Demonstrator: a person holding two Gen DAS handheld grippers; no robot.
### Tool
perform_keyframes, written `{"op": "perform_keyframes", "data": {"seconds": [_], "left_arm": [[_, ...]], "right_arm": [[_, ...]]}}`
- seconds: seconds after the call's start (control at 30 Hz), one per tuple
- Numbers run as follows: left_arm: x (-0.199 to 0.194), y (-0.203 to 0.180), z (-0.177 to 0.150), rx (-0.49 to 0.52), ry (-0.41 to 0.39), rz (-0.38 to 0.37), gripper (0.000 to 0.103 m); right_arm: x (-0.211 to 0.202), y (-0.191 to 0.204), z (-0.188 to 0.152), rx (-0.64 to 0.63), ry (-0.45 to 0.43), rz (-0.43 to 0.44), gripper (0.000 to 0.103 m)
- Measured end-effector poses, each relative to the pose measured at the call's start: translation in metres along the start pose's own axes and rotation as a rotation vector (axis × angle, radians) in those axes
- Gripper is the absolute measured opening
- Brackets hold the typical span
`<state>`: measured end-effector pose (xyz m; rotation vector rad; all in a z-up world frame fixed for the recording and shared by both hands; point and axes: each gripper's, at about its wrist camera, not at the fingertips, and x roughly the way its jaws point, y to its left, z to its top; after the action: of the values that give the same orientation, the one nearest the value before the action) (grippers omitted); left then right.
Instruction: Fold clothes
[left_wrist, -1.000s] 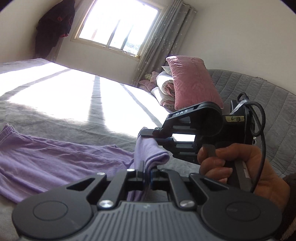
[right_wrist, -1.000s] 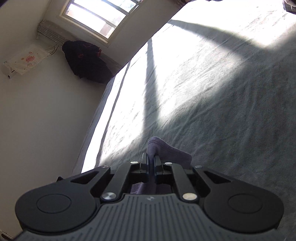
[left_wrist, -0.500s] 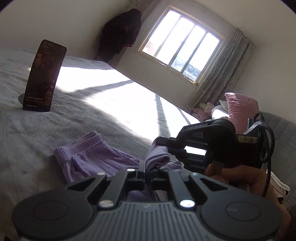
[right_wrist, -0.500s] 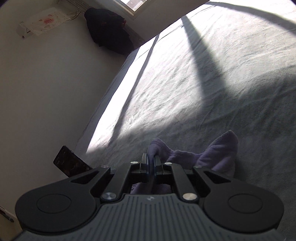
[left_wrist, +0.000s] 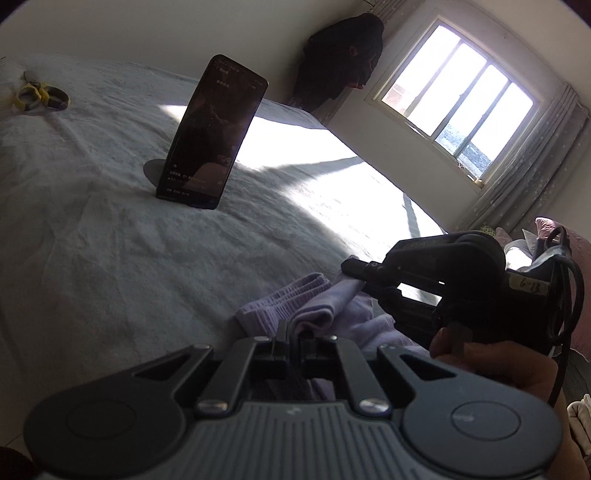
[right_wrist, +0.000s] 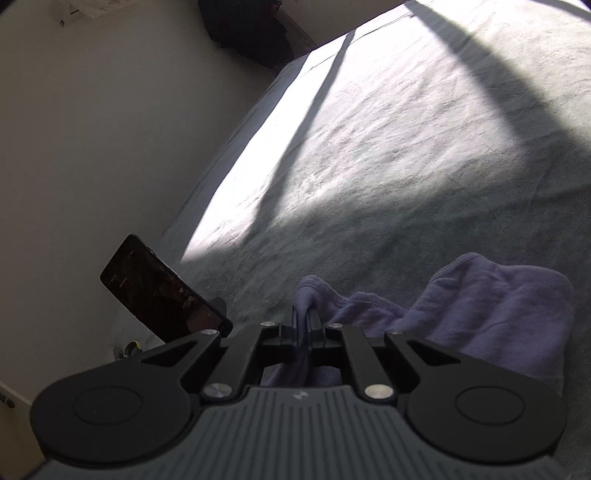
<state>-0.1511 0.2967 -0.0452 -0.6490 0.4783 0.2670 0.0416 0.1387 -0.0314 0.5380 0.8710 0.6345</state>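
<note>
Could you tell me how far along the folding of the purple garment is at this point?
Done: the purple garment is already doubled, its ribbed waistband lying on the grey bedspread with cloth carried over toward it. In hand: the left gripper and right gripper are each shut on a pinch of cloth near the waistband. Left: lay the held edge down, release, smooth it and probably fold once more.

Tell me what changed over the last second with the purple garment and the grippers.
Both grippers carried the purple garment across the bed toward the propped phone, bunching it from a long spread into a short doubled heap. Unchanged: left gripper and right gripper remain shut on its edge.
</note>
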Motion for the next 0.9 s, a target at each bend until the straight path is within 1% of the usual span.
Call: {"op": "perform_keyframes", "data": {"seconds": [0.13, 0.23, 0.27, 0.33, 0.4, 0.43, 0.47, 0.5, 0.53, 0.57, 0.63, 0.7, 0.9], "left_arm": [[0.002, 0.005, 0.001, -0.021, 0.004, 0.029, 0.006], [0.002, 0.008, 0.004, -0.022, -0.019, 0.067, 0.010], [0.001, 0.007, 0.006, -0.014, -0.030, 0.074, 0.012], [0.000, 0.005, 0.011, 0.020, -0.060, 0.091, 0.026], [0.000, 0.001, 0.017, 0.062, -0.096, 0.106, 0.034], [0.001, -0.001, 0.018, 0.085, -0.105, 0.110, 0.035], [0.002, -0.005, 0.020, 0.113, -0.112, 0.114, 0.035], [0.004, -0.007, 0.022, 0.134, -0.113, 0.113, 0.036], [0.006, -0.010, 0.023, 0.154, -0.113, 0.112, 0.037], [0.009, -0.012, 0.023, 0.166, -0.100, 0.100, 0.038], [0.015, -0.016, 0.025, 0.190, -0.075, 0.075, 0.043], [0.022, -0.017, 0.024, 0.191, -0.050, 0.065, 0.043], [0.045, -0.025, 0.021, 0.254, -0.015, 0.093, 0.043]], "right_arm": [[0.007, 0.001, -0.002, 0.012, 0.006, 0.001, 0.009], [0.010, -0.001, -0.001, 0.041, 0.006, 0.009, 0.014], [0.008, -0.001, 0.000, 0.046, 0.005, 0.015, 0.015], [0.005, 0.000, 0.002, 0.042, 0.001, 0.027, 0.015], [0.000, 0.001, 0.003, 0.030, -0.009, 0.029, 0.016], [-0.004, 0.001, 0.003, 0.023, -0.017, 0.027, 0.022], [-0.008, 0.001, 0.003, 0.016, -0.030, 0.024, 0.037], [-0.012, 0.000, 0.003, 0.008, -0.046, 0.020, 0.043], [-0.017, -0.001, 0.002, -0.002, -0.059, 0.015, 0.045], [-0.020, -0.002, 0.002, -0.015, -0.067, 0.007, 0.045], [-0.027, -0.006, 0.001, -0.033, -0.082, -0.015, 0.045], [-0.033, -0.010, -0.001, -0.046, -0.093, -0.038, 0.045], [-0.051, -0.022, -0.011, -0.124, -0.141, -0.117, 0.045]]}}
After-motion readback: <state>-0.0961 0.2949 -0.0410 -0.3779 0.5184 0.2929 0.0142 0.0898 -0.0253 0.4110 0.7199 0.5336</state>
